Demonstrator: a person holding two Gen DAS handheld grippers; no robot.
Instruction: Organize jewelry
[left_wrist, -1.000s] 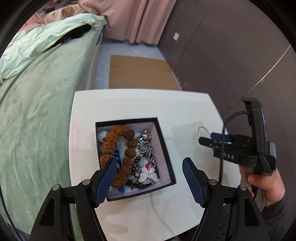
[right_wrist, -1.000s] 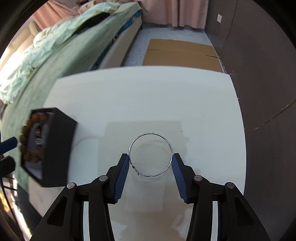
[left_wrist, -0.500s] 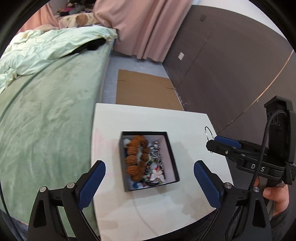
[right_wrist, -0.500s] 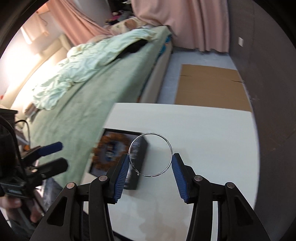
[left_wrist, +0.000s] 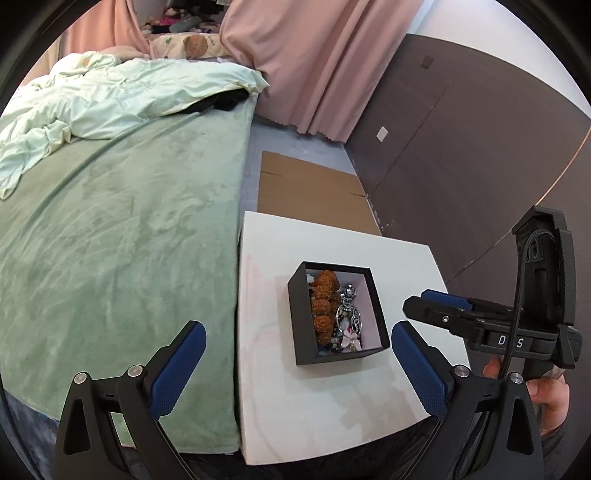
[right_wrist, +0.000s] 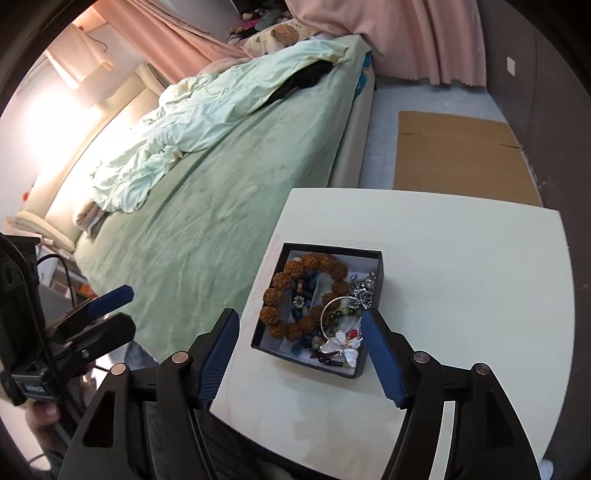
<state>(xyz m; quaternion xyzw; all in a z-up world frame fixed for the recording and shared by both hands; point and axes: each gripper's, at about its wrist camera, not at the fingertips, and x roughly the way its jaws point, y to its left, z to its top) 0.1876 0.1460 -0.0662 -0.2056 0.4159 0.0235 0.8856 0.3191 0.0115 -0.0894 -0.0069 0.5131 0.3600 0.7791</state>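
Observation:
A black jewelry box (left_wrist: 301, 325) (right_wrist: 373, 363) sits on the white table (left_wrist: 332, 413) (right_wrist: 461, 295). It holds a brown bead bracelet (left_wrist: 323, 306) (right_wrist: 284, 295), a silver chain (left_wrist: 349, 308) (right_wrist: 362, 288), a white flower piece (right_wrist: 341, 349) and small beads. A thin silver ring bangle (right_wrist: 325, 314) lies in the box on top of the jewelry. My right gripper (right_wrist: 301, 350) is open and empty above the box; it also shows in the left wrist view (left_wrist: 428, 304). My left gripper (left_wrist: 295, 363) is open and empty, high above the table's near left edge.
A bed with a green cover (left_wrist: 110, 240) (right_wrist: 221, 184) and a pale duvet runs along the table's left side. Flat cardboard (left_wrist: 314, 195) (right_wrist: 461, 155) lies on the floor beyond the table. A dark wall (left_wrist: 461, 147) stands on the right.
My right gripper opened and let go of the silver bangle, which now lies in the box. Both grippers rose and drew back from the table.

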